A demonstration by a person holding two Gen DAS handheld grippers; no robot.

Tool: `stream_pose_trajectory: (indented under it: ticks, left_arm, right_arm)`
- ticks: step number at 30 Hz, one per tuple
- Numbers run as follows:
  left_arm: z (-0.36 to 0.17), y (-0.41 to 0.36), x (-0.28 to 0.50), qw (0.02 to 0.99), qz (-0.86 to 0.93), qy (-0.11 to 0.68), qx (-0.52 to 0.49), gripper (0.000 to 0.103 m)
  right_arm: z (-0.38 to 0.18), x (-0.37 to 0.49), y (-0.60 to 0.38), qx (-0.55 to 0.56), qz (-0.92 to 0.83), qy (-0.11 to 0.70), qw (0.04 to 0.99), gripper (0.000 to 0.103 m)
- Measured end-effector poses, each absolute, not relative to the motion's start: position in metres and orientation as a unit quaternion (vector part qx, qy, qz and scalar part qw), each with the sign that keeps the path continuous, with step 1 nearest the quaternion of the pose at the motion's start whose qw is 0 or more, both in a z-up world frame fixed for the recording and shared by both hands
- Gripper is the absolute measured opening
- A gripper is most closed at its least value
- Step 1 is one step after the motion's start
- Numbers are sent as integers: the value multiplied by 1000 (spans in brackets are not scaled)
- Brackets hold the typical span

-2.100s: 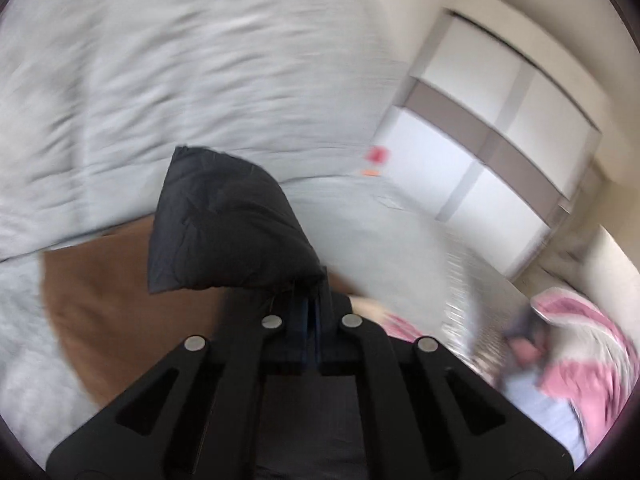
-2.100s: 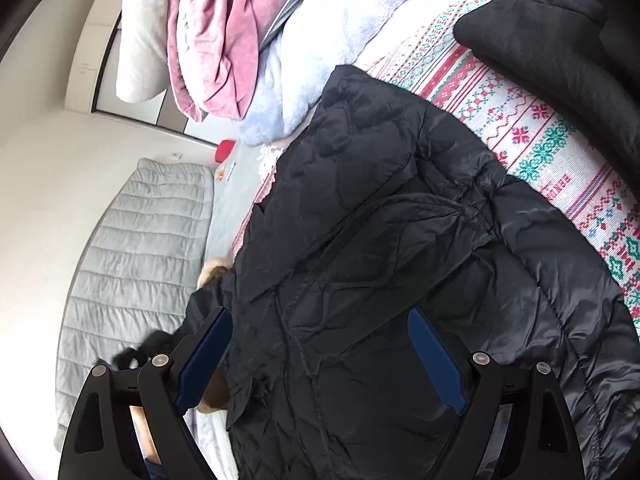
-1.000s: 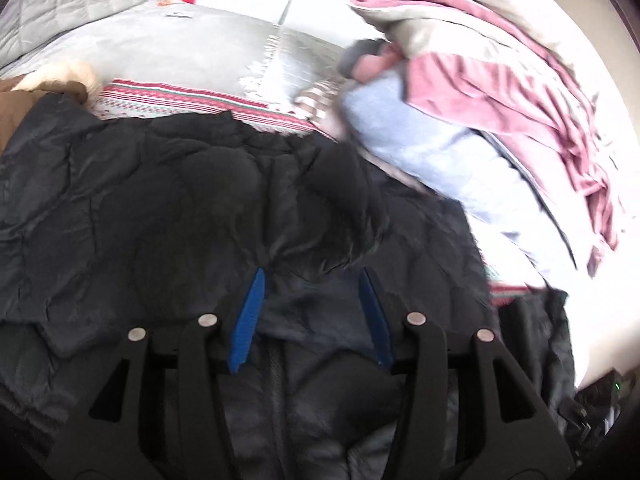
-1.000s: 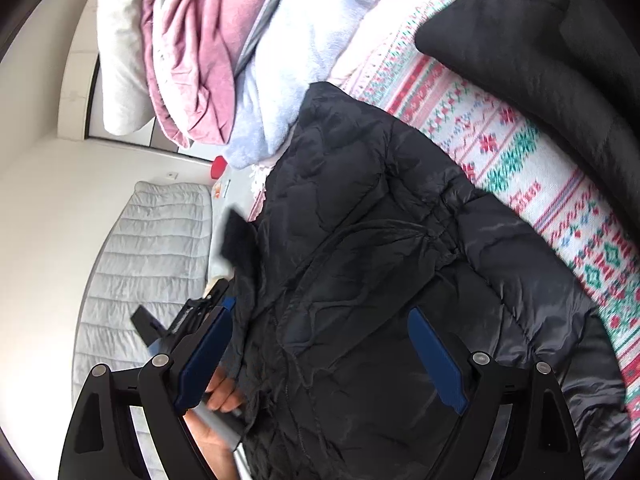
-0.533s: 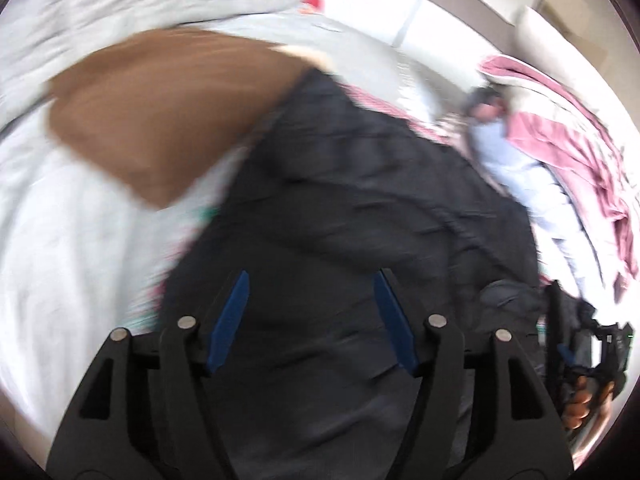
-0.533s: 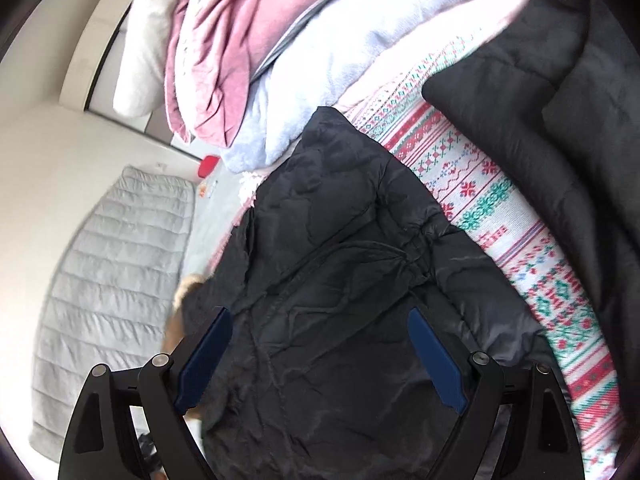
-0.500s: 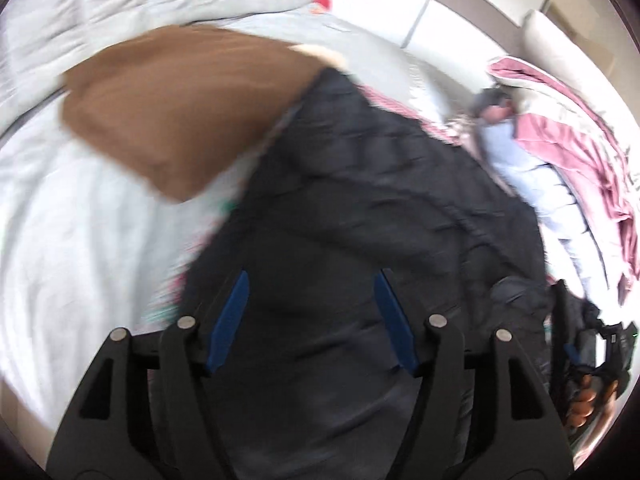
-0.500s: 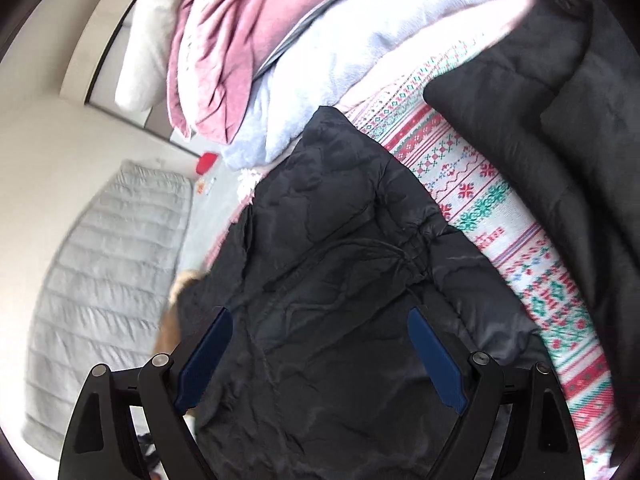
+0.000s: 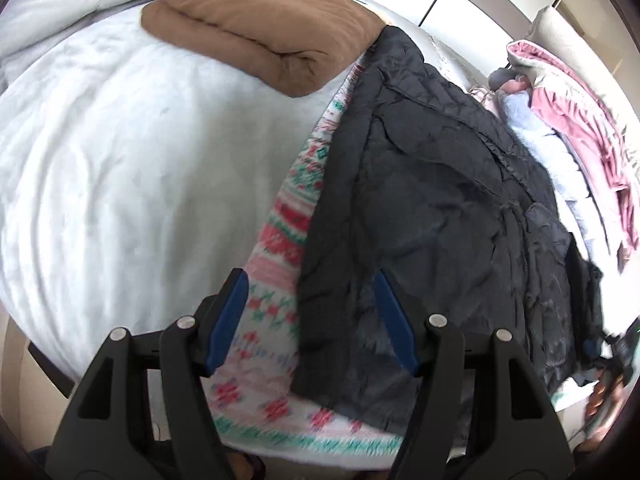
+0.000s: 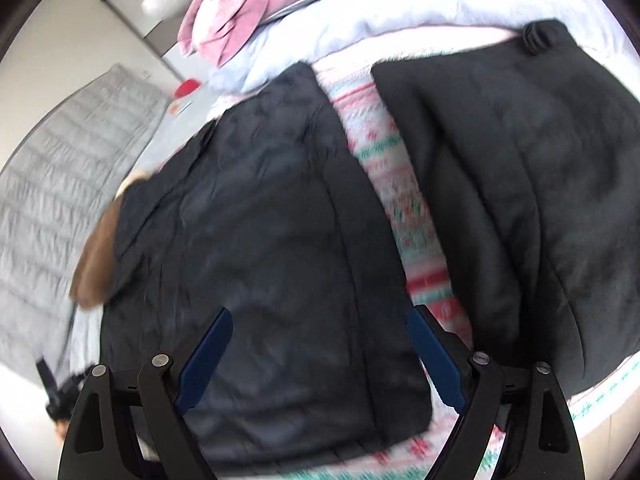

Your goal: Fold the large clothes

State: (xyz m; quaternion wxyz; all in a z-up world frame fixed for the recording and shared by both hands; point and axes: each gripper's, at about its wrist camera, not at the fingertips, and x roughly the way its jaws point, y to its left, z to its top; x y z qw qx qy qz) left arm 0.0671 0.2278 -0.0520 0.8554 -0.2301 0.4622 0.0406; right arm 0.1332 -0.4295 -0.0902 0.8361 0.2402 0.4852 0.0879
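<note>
Folding looks partly done: the black jacket (image 10: 260, 248) lies on the bed as a narrowed, roughly rectangular panel, its sides seemingly turned in, so I judge the lengthwise fold made and the crosswise fold from the hem left to do.

Nearest, at the bed's near edge, the left gripper (image 9: 308, 320) hovers over the jacket's (image 9: 432, 216) hem corner. Its jaws have just been opening and stand about half apart with nothing pinched; the jacket's side edge runs up between them, one finger over the patterned blanket (image 9: 280, 240), the other over black cloth. The right gripper (image 10: 320, 360) hangs above the hem's other end, jaws wide and empty, the hem lying below and between them.

Farther in, a folded brown garment (image 9: 256, 28) touches the jacket's far end. A second dark garment (image 10: 520, 184) lies beside the jacket, a strip of blanket (image 10: 400, 200) between. Bedding is piled at the far side.
</note>
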Motion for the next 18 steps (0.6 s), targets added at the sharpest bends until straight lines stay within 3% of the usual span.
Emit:
stream_pose_trajectory:
  ticks: [6,11,15,17,18]
  left_arm:
    - [-57,230,57,848,3,460,-262,64]
    - [-63,212,55,848,-20,468,-246,65]
    - [-72,210,56,843,-20,471,-261,64]
    - [-72,207,56,846,-26,461,-266,60]
    - [-71,207,55,848,-29,459,-264,53]
  right_arm:
    - [-95,98,-407,149,73,486,858,89]
    - [-111,83,-408,167,23,508,845,89]
    - [-134,72,-428,250,-4,519,817,85]
    - [-143,71,-434,282,-2,517,809,81]
    - [-143,71,-435,289,-2,512,809,76]
